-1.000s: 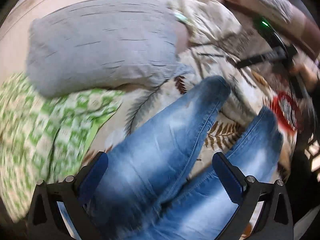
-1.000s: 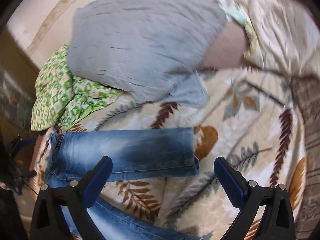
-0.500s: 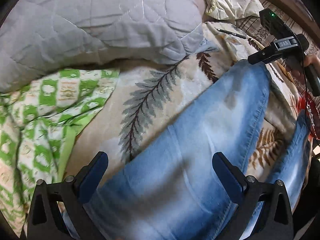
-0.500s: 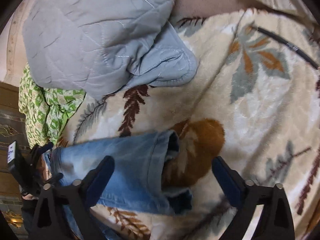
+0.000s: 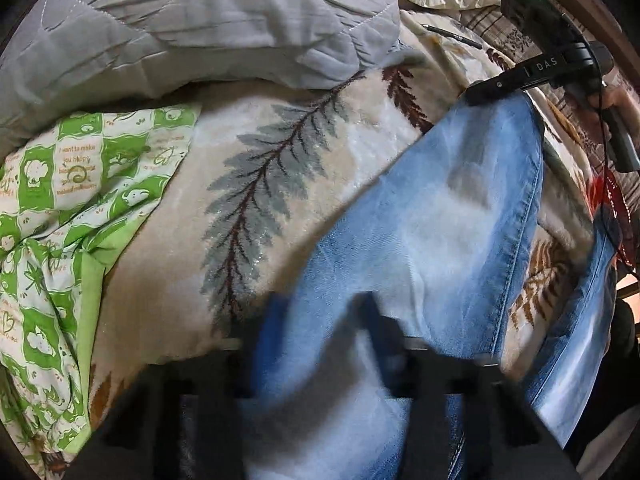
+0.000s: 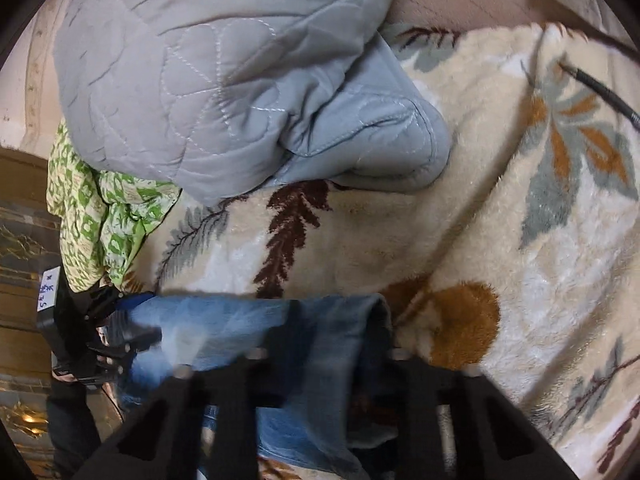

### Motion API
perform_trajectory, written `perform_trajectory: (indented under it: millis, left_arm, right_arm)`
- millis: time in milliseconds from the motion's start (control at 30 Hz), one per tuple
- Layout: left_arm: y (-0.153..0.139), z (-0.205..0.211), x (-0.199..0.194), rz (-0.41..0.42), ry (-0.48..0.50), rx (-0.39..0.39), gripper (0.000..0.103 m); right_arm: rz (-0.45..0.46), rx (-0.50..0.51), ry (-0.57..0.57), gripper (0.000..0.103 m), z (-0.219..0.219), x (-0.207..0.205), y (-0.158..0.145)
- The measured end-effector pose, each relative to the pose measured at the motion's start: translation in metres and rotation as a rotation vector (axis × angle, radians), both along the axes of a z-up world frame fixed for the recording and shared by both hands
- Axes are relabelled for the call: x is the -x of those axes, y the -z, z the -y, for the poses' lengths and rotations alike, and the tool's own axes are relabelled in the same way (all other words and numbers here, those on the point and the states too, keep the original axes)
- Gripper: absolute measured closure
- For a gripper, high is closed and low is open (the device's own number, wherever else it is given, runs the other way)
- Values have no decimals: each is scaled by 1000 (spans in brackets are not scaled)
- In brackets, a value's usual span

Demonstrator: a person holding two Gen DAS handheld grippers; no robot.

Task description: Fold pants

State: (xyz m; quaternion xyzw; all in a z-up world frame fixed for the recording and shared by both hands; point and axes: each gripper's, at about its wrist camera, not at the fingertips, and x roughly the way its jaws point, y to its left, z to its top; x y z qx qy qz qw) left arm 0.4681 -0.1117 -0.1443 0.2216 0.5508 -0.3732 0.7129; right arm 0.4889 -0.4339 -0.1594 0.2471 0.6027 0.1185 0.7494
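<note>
L gripper (image 5: 320, 332) & R gripper (image 6: 324, 340) closing – jeans (image 5: 440, 216) between, seemingly pinched.

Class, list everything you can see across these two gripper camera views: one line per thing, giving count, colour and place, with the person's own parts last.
jeans: one pair, faded blue, spread on the blanket, both grippers at one leg.
blanket: one, cream with grey, brown and orange leaves, covering the bed.
quilt: one, grey, bunched at the far side.
checked cloth: one, green and white, crumpled beside the quilt.
pen: one, dark, on the blanket beyond the jeans.
left gripper: one, black with blue pads, jaws closing, denim between them.
right gripper: one, black, jaws closing on the leg's hem end.
</note>
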Motion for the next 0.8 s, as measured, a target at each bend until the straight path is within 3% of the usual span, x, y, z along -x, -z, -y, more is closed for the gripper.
perform_trajectory:
  millis: [67, 267, 400, 633, 800]
  left_arm:
    - [-4, 3, 3, 18, 9, -7, 97]
    - [-40, 4, 25, 127, 19, 0, 101]
    - [-76, -6, 55, 207, 11, 14, 101]
    - [-121, -20, 161, 367, 2, 33, 101]
    - [-123, -19, 253, 469, -1, 57, 101]
  right_arm:
    - [20, 11, -3, 88, -2, 3, -5]
    - [97, 45, -15, 90, -2, 17, -31]
    - [208, 114, -60, 90, -12, 45, -73]
    - [343, 218, -117, 90, -27, 135, -126]
    - [428, 319, -127, 90, -41, 230, -137]
